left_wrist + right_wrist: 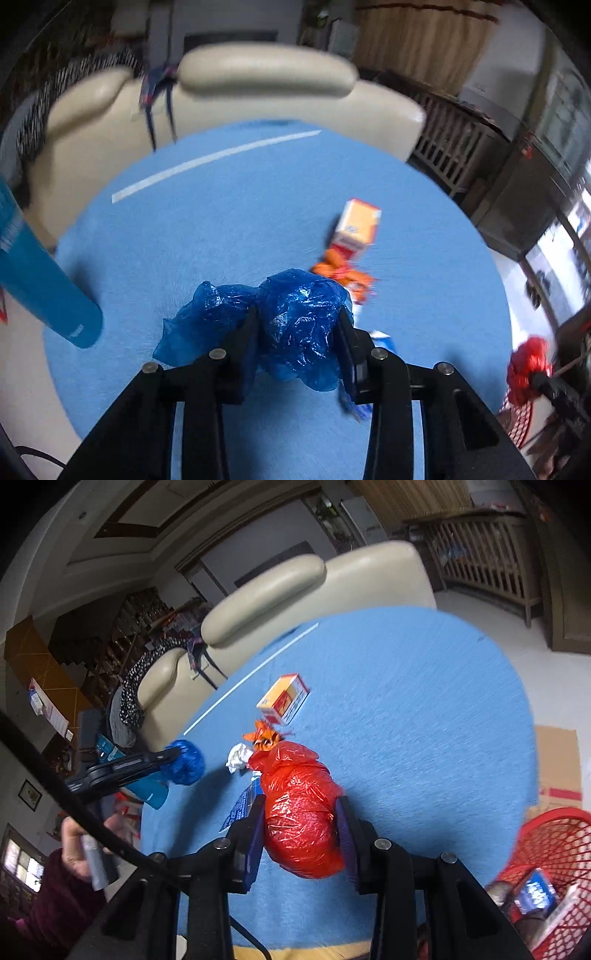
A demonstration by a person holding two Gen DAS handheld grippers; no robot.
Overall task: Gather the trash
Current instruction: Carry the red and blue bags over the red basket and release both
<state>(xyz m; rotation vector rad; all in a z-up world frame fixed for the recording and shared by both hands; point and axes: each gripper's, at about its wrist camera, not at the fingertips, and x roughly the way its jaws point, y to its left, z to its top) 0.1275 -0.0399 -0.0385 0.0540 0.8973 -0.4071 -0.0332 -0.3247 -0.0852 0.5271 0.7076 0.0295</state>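
My left gripper (297,325) is shut on a crumpled blue plastic bag (295,321) and holds it above the blue round table (221,206). It also shows in the right wrist view (177,755) with the blue bag (186,762). My right gripper (301,812) is shut on a balled red plastic bag (301,812), also seen far right in the left wrist view (526,365). On the table lie an orange and white carton (356,225) (284,699), an orange wrapper (341,273) (266,736), a white paper wad (238,757) and a blue packet (240,806).
A teal cylinder (40,273) stands at the table's left edge. A red mesh basket (550,864) with trash inside sits on the floor at the right. Cream sofa cushions (266,70) lie behind the table. A cardboard sheet (557,760) lies on the floor.
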